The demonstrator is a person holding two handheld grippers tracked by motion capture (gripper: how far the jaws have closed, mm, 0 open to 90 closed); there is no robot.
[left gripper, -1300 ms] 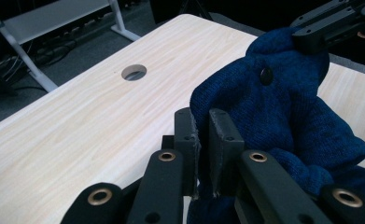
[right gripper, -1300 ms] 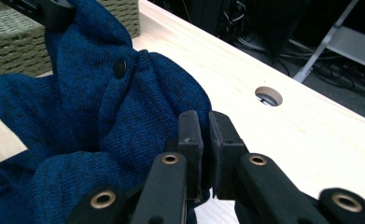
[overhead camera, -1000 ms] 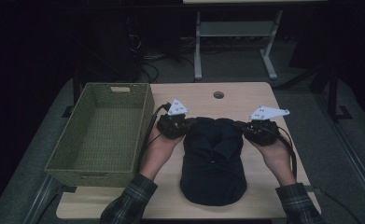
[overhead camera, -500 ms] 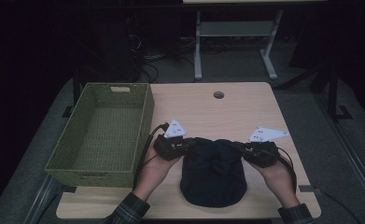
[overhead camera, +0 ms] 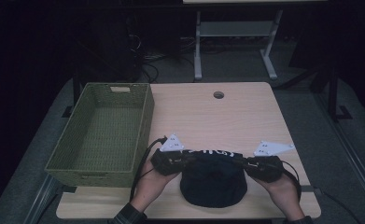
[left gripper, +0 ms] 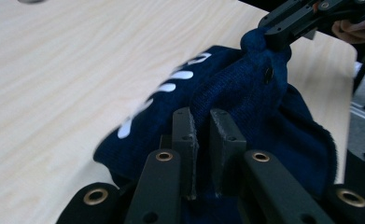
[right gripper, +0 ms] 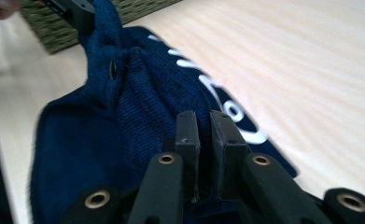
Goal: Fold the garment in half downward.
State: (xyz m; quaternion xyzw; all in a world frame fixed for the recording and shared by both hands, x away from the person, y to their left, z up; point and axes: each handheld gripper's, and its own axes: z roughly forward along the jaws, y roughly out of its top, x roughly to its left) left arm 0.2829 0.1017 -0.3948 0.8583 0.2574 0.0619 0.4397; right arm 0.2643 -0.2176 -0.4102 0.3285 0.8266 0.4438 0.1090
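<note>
A dark navy knitted garment [overhead camera: 213,184] with white lettering lies bunched near the table's front edge. My left gripper [overhead camera: 189,157] holds its left upper corner and my right gripper [overhead camera: 240,159] its right upper corner, with the edge stretched between them. In the left gripper view the pads [left gripper: 201,126] pinch a fold of the navy knit [left gripper: 250,88]. In the right gripper view the pads [right gripper: 203,128] have just eased a little, with the knit [right gripper: 147,93] still caught between them.
A green woven basket [overhead camera: 59,161] stands on the left part of the light wooden table [overhead camera: 217,116]. A round cable hole [overhead camera: 218,94] sits at the table's far side. Dark floor, cables and a metal stand lie beyond the table.
Both hands have come back toward the front edge and lower, drawing the garment's far edge with them. The garment looks shorter, and white lettering shows along the stretched edge.
</note>
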